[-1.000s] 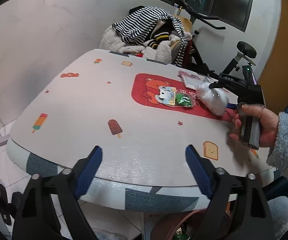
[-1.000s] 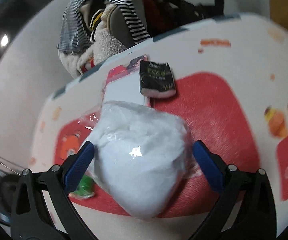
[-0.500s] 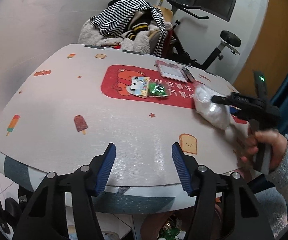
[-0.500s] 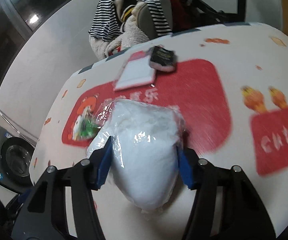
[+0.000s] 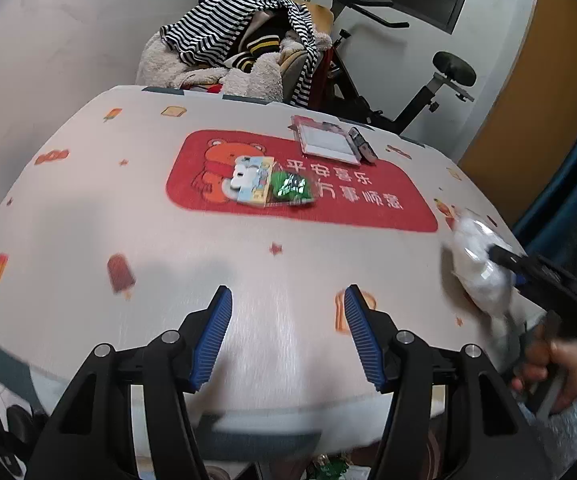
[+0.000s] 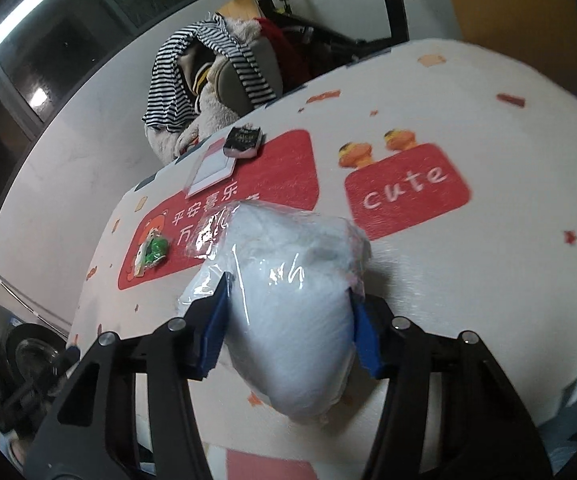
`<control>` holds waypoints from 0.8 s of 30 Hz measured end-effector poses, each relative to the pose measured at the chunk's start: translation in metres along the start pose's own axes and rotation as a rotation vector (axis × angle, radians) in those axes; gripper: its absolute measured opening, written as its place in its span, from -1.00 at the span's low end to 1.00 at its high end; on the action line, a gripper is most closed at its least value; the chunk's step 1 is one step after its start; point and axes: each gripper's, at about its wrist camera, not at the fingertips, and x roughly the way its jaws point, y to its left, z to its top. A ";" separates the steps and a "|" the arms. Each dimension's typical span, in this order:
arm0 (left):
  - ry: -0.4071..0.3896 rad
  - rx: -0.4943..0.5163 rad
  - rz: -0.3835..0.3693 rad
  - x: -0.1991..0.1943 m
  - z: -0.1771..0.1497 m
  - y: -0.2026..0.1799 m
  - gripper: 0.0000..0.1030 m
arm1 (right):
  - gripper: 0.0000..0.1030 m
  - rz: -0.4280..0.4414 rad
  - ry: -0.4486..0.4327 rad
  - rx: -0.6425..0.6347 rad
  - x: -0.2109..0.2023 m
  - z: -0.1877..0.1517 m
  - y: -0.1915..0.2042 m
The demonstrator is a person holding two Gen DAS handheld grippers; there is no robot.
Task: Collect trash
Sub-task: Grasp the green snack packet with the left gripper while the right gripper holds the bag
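Right tool (image 6: 288,316): pinching white plastic bag (image 6: 296,300) between both pads, above tabletop (image 6: 468,248).
Left tool (image 5: 286,332): spread, holding nothing.
Green wrapper (image 5: 290,188): ahead of left tool, on red mat (image 5: 368,200).

Table (image 5: 88,208) had a rounded edge w/ a pale printed cover: popsicles, toast, stars, plus a big red bear panel (image 5: 368,200) in the middle. On that panel lay a small card packet (image 5: 253,178) touching a green wrapper (image 5: 290,186). Near the far edge sat a white flat box (image 5: 326,144) w/ a dark pack (image 5: 362,149) just beside it (label too small to read).
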 end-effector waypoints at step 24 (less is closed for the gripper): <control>0.121 0.108 0.159 0.150 0.104 -0.034 -0.53 | 0.07 -0.016 -0.019 -0.058 -0.051 -0.009 -0.022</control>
